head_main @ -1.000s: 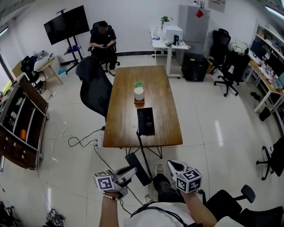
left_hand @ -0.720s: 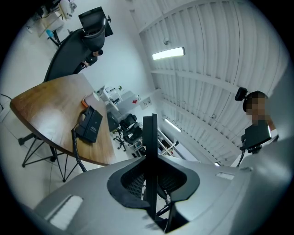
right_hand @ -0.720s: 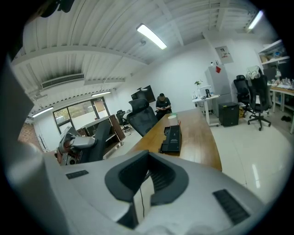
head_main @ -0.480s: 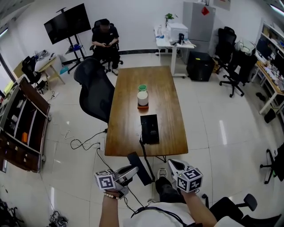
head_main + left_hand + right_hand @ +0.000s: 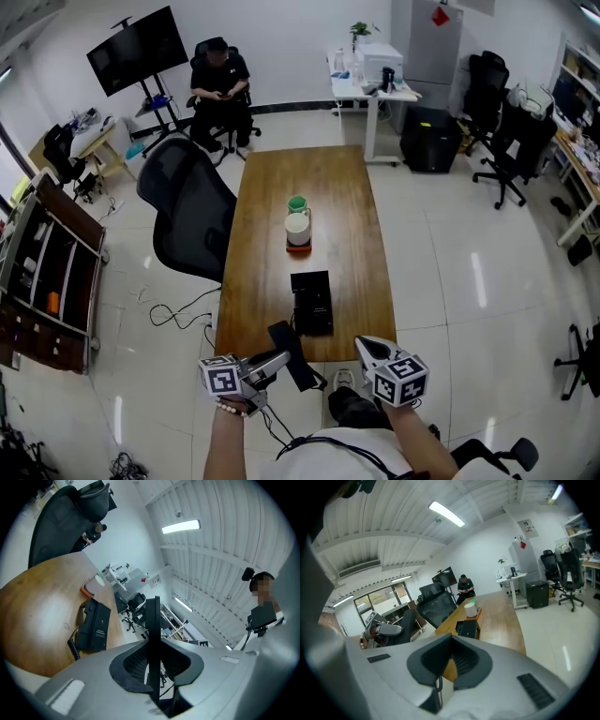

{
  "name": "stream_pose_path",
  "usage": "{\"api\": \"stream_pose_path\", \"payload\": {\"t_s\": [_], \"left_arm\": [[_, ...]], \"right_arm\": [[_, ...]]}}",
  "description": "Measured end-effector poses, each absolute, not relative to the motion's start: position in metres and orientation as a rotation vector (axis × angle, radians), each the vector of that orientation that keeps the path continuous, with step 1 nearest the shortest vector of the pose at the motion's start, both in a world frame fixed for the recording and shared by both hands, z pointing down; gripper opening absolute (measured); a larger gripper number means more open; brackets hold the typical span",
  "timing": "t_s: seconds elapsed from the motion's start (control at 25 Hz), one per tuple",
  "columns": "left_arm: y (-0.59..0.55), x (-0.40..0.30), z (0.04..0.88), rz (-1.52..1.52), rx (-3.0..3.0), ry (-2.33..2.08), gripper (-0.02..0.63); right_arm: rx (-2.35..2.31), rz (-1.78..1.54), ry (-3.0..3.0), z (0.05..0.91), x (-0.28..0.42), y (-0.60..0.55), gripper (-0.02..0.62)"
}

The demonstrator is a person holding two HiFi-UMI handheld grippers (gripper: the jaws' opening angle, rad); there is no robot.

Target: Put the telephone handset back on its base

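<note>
Handset: the black slab-shaped telephone handset (image 5: pixel 302 368) is off its base, in the air just short of the table's near edge, and I have it clamped in my left gripper.
Left gripper (image 5: pixel 279 359): the jaws are partly apart, with the pads pressed on the handset's two flat faces. The handset stands edge-on between them and juts out past the tips toward the table.
Right gripper (image 5: pixel 364 347): I read the jaws as brought together with nothing between them. It sits beside the left gripper, apart from the handset, and tilts somewhat downward.
Base: the black rectangular telephone base (image 5: pixel 311 302) sits on the near end of the long brown wooden table (image 5: pixel 361 244). Its cradle is empty and it lies just beyond the handset.
Cord: a black coiled cord (image 5: pixel 72 648) lies on the table at the base's near side.
Mid-table: a white cylindrical cup (image 5: pixel 298 228) stands on an orange coaster, with a small green cup (image 5: pixel 296 202) just behind it.
Left of table: a black high-backed office chair (image 5: pixel 187 211).
</note>
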State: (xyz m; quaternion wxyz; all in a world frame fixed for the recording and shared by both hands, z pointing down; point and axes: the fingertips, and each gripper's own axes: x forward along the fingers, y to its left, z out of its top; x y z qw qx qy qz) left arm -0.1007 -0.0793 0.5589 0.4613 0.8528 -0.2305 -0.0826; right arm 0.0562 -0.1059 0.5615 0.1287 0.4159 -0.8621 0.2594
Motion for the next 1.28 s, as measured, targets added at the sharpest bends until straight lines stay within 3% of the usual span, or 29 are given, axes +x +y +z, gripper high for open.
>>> {"api": "stream_pose_path", "payload": {"t_s": [0.52,1.28], "left_arm": [[-0.143,-0.097,0.586,-0.194,2.047,-0.548,0.077],[-0.188,-0.107,0.615,-0.099,2.057,-0.372,0.077]], "right_arm": [[1.134,0.809,-2.492,0.574,0.066,-0.180,0.005],[1.242,0.789,-2.416,0.571,0.038,-0.194,0.005]]}}
